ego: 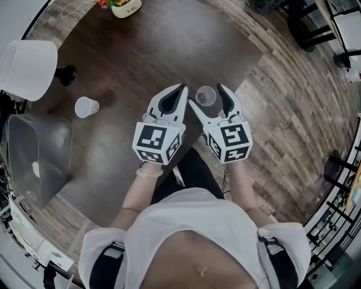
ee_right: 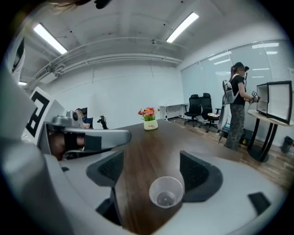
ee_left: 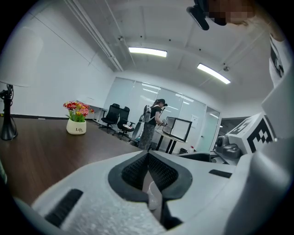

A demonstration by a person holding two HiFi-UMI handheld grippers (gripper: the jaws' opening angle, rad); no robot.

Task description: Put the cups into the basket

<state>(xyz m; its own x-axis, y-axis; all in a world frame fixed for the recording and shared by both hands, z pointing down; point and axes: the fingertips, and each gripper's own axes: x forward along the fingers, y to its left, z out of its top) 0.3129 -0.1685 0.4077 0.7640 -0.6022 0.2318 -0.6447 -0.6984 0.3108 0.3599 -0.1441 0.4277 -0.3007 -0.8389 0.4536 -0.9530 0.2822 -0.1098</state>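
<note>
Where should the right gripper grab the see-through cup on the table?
Squeeze its round side wall, a bit below the rim. The clear cup stands upright, mouth up, between the open right gripper, so come in level from the near edge of the table, one jaw each side.

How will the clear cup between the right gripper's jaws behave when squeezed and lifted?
The clear cup looks thin-walled, so it probably buckles under a squeeze. It appears empty, so likely light and easily tipped. Its smooth wall may slip.

Dark wood table (ego: 141, 56): flower pot (ego: 126, 8) at far edge; clear cup (ego: 206, 96) upright, well right-nearer; white cup (ego: 86, 106) left-nearer.
</note>
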